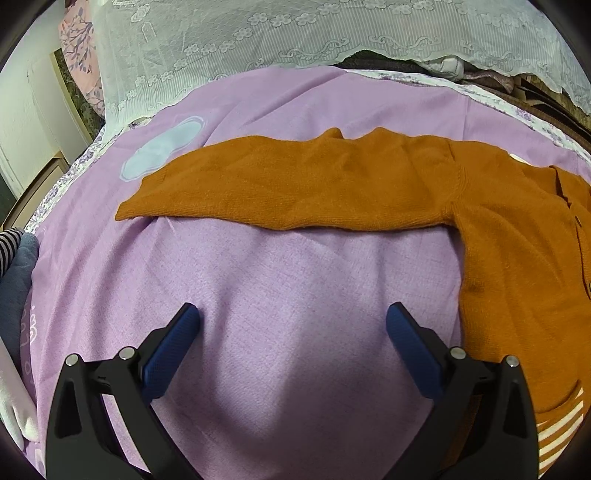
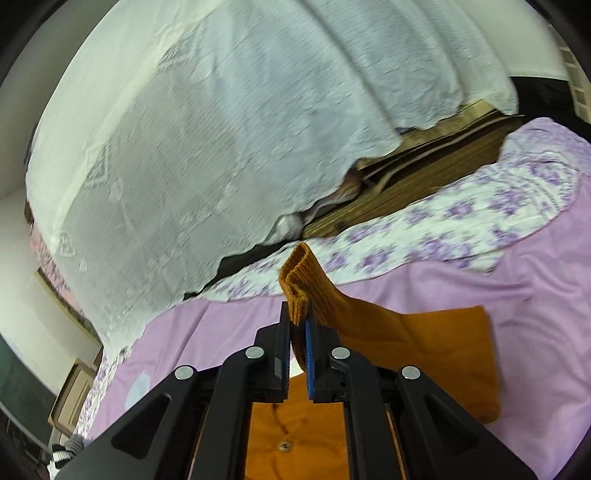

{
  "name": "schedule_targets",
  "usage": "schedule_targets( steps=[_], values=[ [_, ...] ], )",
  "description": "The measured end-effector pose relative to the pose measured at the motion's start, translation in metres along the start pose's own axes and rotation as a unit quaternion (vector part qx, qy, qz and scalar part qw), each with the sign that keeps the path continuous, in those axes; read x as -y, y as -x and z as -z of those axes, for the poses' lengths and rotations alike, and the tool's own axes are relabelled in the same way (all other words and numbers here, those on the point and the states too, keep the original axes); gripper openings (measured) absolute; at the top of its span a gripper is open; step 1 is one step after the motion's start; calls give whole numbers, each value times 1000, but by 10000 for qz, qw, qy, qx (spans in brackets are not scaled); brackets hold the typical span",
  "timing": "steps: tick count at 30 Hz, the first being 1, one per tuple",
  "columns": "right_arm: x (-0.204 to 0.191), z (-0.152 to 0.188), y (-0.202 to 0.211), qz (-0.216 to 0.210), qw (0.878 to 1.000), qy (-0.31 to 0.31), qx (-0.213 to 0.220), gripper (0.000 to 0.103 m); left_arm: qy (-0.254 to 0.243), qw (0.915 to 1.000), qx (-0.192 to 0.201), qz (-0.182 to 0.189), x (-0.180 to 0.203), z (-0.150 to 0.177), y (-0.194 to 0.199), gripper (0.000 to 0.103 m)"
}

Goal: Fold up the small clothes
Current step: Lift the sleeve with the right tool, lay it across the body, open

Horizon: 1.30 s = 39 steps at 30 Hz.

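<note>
An orange knitted cardigan (image 1: 517,258) lies flat on the lilac bed cover (image 1: 277,295), front up, with a brown button (image 2: 283,445) on its placket and cream-and-orange stripes at its lower hem. One sleeve (image 1: 288,184) stretches straight out sideways across the cover, its cuff flat. The other sleeve (image 2: 424,354) is lifted off the bed, its ribbed cuff (image 2: 299,284) pinched between the right tongs (image 2: 297,325) and sticking up past their tips.

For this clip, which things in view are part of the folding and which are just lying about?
In the job:
- orange knitted cardigan, cuff clamped in right tool
- left tool, open, empty
- lilac bed sheet

Lying about:
- white lace cover
- grey and striped clothes
</note>
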State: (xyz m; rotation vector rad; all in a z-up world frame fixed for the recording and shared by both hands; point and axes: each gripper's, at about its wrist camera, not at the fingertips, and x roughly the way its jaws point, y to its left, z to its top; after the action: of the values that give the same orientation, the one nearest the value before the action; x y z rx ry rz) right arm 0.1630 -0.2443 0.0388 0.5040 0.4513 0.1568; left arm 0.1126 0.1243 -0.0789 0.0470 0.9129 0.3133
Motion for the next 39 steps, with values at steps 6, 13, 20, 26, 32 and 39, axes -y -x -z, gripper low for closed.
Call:
schedule_targets(
  steps=[6,13,20,26,32,39],
  values=[
    [-36,23,-28,-239,9989,219,-326,7,-4,10000,-1,-4,0,0,0,99],
    [-63,55,-56,-344,9953,456,-788,7,-4,10000,-4,-8,1,0,0,99],
    [-72,89,-85,-213,9892,695,-1273,7,-5,10000,-5,-10,1,0,0,99],
    [-76,107,-97,-241,9851,759,-1526,7,-7,10000,-7,-14,2,0,0,99],
    [-83,121,-104,-228,9805,954,-1706,11,-16,10000,-15,-27,2,-1,1,99],
    [-81,136,-120,-165,9656,1172,-2315,25,1,10000,-15,32,1,-2,1,99]
  ],
)
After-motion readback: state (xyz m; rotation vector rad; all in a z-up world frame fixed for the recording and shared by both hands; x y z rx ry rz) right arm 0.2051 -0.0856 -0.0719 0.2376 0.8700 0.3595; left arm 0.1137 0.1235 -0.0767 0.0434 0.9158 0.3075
